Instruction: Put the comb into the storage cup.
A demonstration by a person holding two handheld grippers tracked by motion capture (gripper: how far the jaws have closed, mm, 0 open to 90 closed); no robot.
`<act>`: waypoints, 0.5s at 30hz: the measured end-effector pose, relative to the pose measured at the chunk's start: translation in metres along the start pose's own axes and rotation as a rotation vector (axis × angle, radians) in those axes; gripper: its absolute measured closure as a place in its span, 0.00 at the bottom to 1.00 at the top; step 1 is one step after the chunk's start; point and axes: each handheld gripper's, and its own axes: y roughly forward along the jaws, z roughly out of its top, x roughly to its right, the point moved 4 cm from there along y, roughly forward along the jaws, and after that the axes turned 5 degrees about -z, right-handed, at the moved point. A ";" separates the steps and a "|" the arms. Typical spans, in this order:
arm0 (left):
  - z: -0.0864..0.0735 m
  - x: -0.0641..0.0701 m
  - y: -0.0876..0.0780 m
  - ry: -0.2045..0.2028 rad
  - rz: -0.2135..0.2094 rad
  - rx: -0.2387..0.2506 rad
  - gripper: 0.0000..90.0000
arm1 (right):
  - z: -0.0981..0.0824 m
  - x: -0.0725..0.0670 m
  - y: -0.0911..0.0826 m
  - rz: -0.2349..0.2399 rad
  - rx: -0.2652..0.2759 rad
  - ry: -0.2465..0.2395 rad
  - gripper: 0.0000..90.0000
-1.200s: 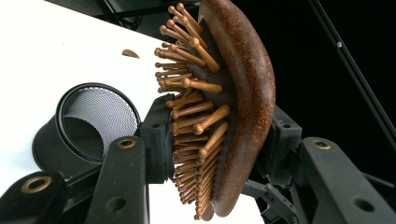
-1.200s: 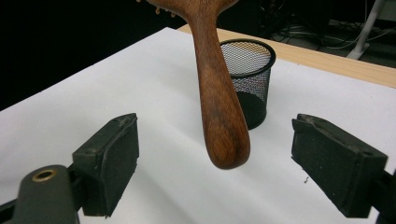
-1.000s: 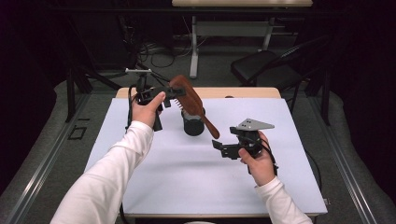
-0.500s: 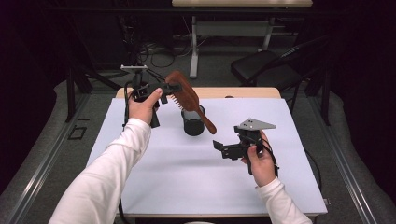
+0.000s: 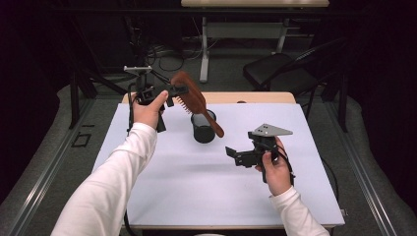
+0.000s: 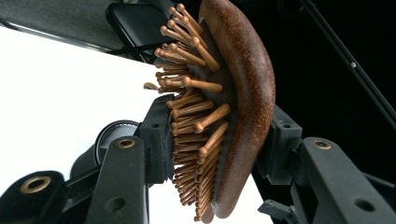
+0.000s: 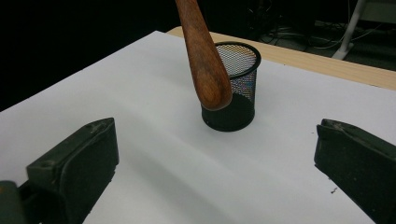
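— High view, near side first: what is the right tool [image 5: 235,156] doing?
— Its jaws have just been opening and stand spread wide with nothing between them, low over the white table [image 5: 206,196].
— And ahead of it?
— A mesh cup [image 7: 232,87] stands on the table, straight beyond the jaws. The brush [image 5: 195,101] handle hangs in front of the cup's rim.
— Who holds the brush?
— The left tool [image 5: 173,91], farther off and raised, pinching the brush head between bristles and back.
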 end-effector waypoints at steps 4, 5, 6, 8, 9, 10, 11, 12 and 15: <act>0.004 0.001 0.000 0.012 0.011 0.010 0.60 | 0.000 0.000 0.000 0.001 -0.002 0.001 0.00; 0.005 0.002 0.000 0.014 0.013 0.013 0.60 | 0.000 0.000 0.000 0.002 -0.003 0.001 0.00; 0.006 0.003 -0.001 0.019 0.014 0.016 0.60 | 0.000 0.000 0.000 0.001 -0.004 0.001 0.00; 0.008 0.003 -0.001 0.018 0.013 0.023 0.60 | 0.000 0.001 0.000 -0.001 -0.005 0.000 0.00; 0.008 0.003 -0.001 0.015 0.015 0.026 0.60 | -0.001 0.001 0.000 -0.001 -0.008 0.000 0.00; 0.009 0.003 -0.001 0.017 0.018 0.031 0.60 | -0.001 0.001 0.001 -0.001 -0.009 -0.001 0.00; 0.010 0.003 -0.001 0.019 0.023 0.035 0.60 | -0.001 0.001 0.001 -0.001 -0.009 -0.003 0.00; 0.011 0.003 -0.001 0.020 0.026 0.036 0.60 | -0.001 0.001 0.001 0.000 -0.009 -0.004 0.00; 0.014 0.001 -0.001 0.023 0.038 0.048 0.60 | -0.001 0.001 0.001 0.000 -0.008 -0.004 0.00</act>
